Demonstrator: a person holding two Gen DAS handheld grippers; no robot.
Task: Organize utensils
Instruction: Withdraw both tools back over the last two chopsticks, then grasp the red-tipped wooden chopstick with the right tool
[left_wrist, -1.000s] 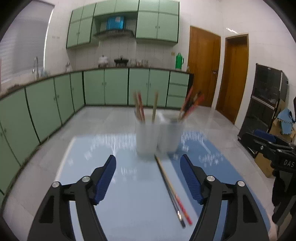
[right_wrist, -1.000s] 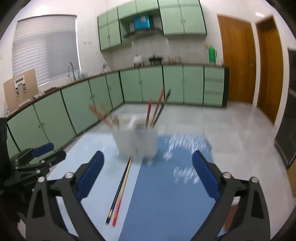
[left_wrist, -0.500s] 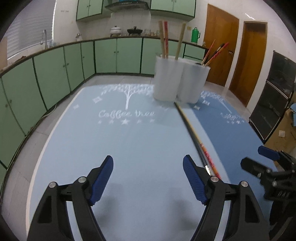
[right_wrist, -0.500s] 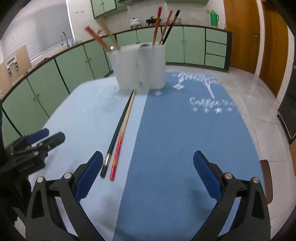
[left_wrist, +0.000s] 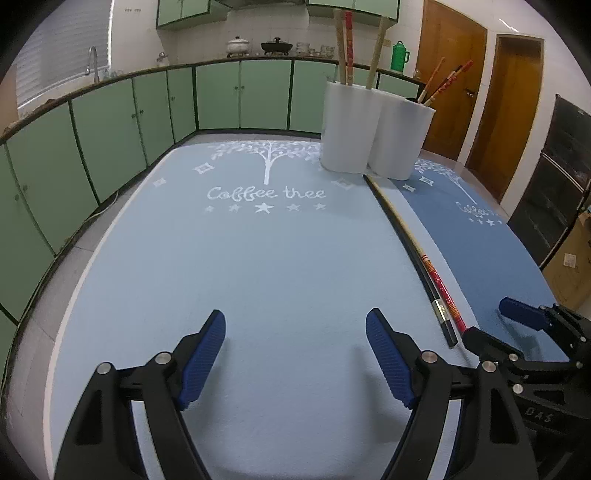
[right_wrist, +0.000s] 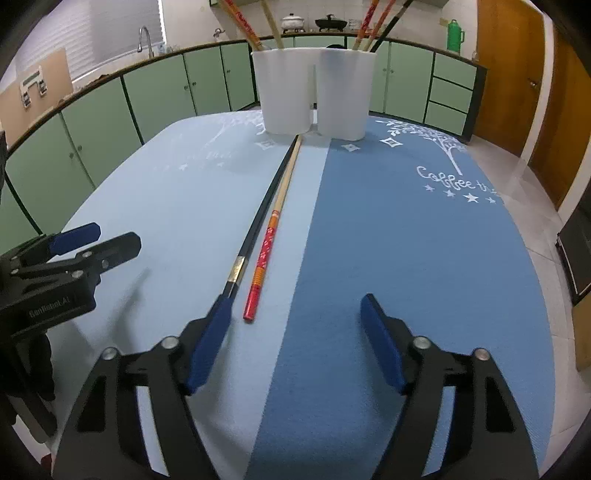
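Green-cabinet kitchen behind; on the blue surface (right_wrist: 406, 240), two chopsticks (right_wrist: 269, 229) are left unsorted below the holder (right_wrist: 314, 96). Left gripper (left_wrist: 295, 354) released; right gripper (right_wrist: 295, 332) closing, empty.

Two loose chopsticks lie side by side on the pale blue mat: a black chopstick (right_wrist: 258, 225) with a metal band, and a wooden chopstick (right_wrist: 275, 218) with a red, patterned handle end. Both point toward a white two-compartment holder (right_wrist: 314, 92) standing upright, chopsticks leaning in each compartment.
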